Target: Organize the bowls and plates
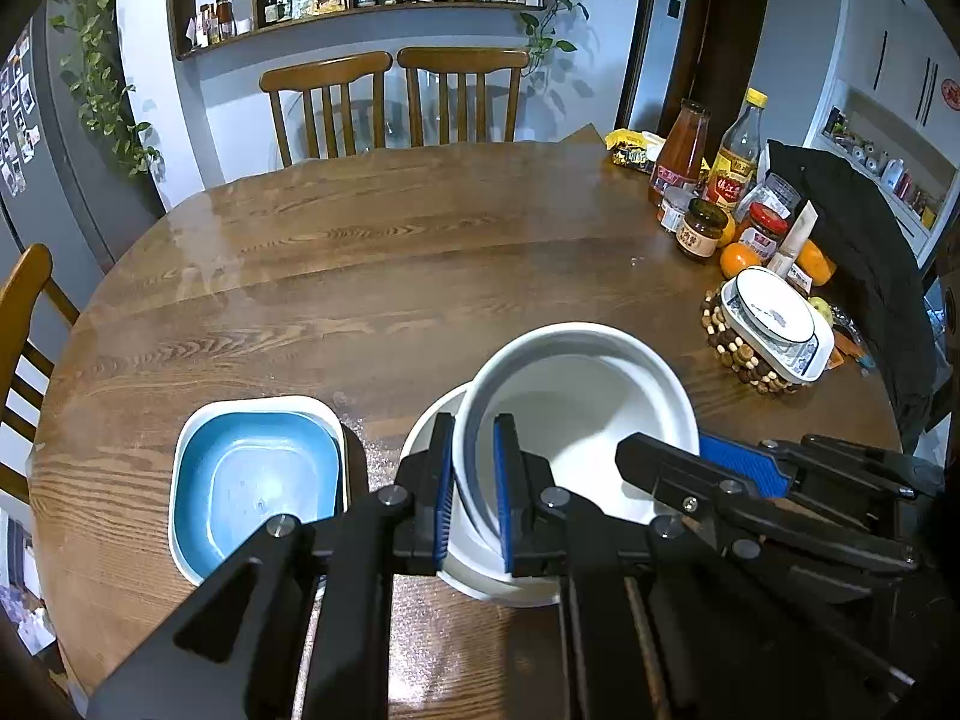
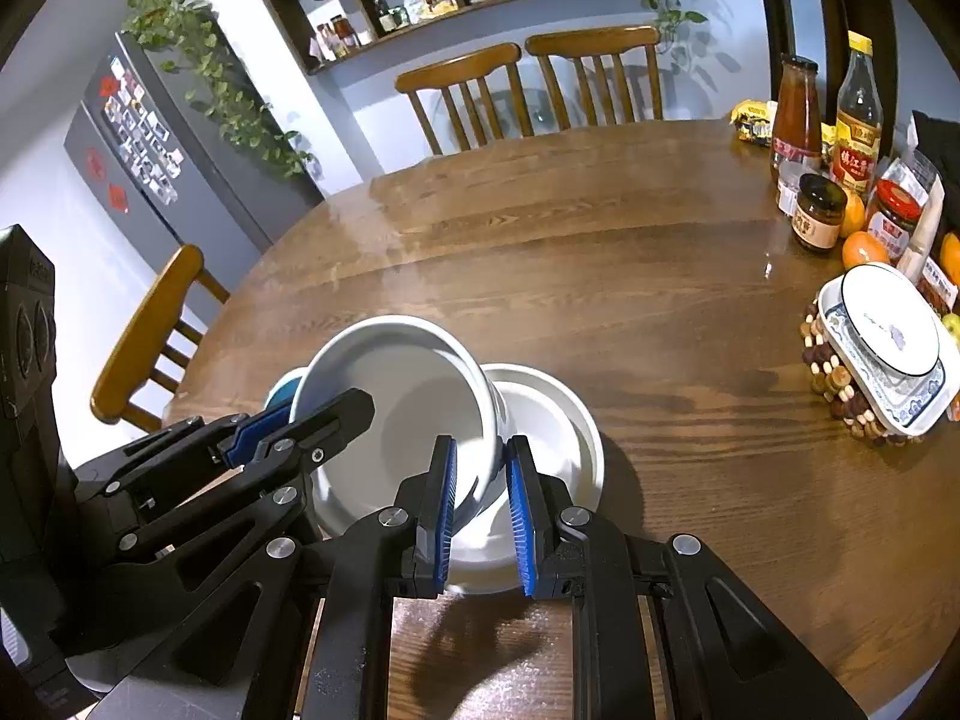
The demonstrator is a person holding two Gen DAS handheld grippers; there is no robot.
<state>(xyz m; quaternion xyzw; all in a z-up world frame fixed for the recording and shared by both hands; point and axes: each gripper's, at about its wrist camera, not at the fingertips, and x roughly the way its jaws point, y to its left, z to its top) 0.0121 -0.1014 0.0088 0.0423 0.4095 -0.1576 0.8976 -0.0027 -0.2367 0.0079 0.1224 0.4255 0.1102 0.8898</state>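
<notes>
A white bowl [image 1: 576,414] is tilted above a second white bowl [image 1: 480,570] on the wooden table [image 1: 360,276]. My left gripper [image 1: 474,492] is shut on the tilted bowl's left rim. My right gripper [image 2: 480,510] is shut on its right rim; it also shows in the left wrist view [image 1: 708,468]. In the right wrist view the tilted bowl [image 2: 414,402] leans over the lower bowl [image 2: 552,420]. A blue square dish [image 1: 264,480] nests in a white square dish [image 1: 192,558] to the left.
At the right, a round plate [image 1: 774,312] sits on a patterned rectangular dish [image 1: 810,360] on a beaded trivet [image 1: 726,348]. Behind stand sauce bottles [image 1: 684,150], jars [image 1: 699,228] and oranges [image 1: 738,261]. Chairs [image 1: 336,102] surround the table.
</notes>
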